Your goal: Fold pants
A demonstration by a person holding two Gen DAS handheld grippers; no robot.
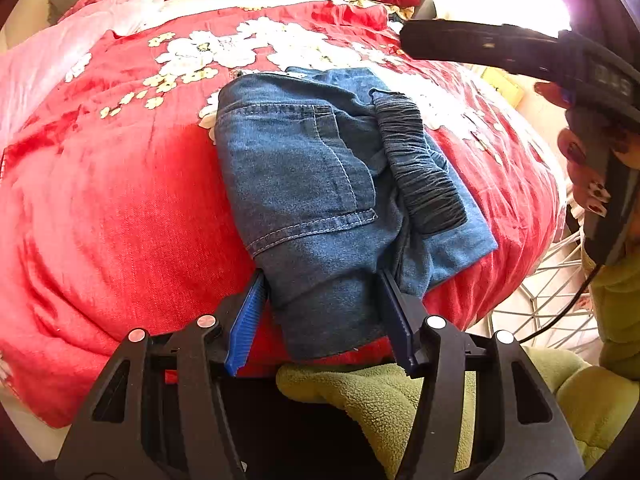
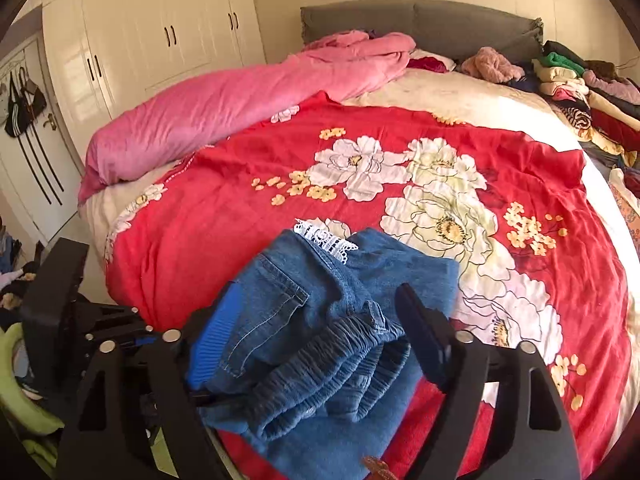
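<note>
Judging by the compact bundle, your jeans (image 1: 320,184) are nearly folded, lying at the near edge of the red floral bedspread (image 1: 120,200). Your left gripper (image 1: 324,308) straddles the hem, grip unclear; your right gripper (image 2: 320,336) gapes wide, empty. Only tidying seems left.

Blue denim pants (image 1: 320,184) lie folded on the bed.

There was one pair of denim pants (image 1: 312,184) on one red floral bedspread (image 2: 248,216), one pink duvet (image 2: 224,108), and two grippers, left (image 1: 324,312) and right (image 2: 316,336).
</note>
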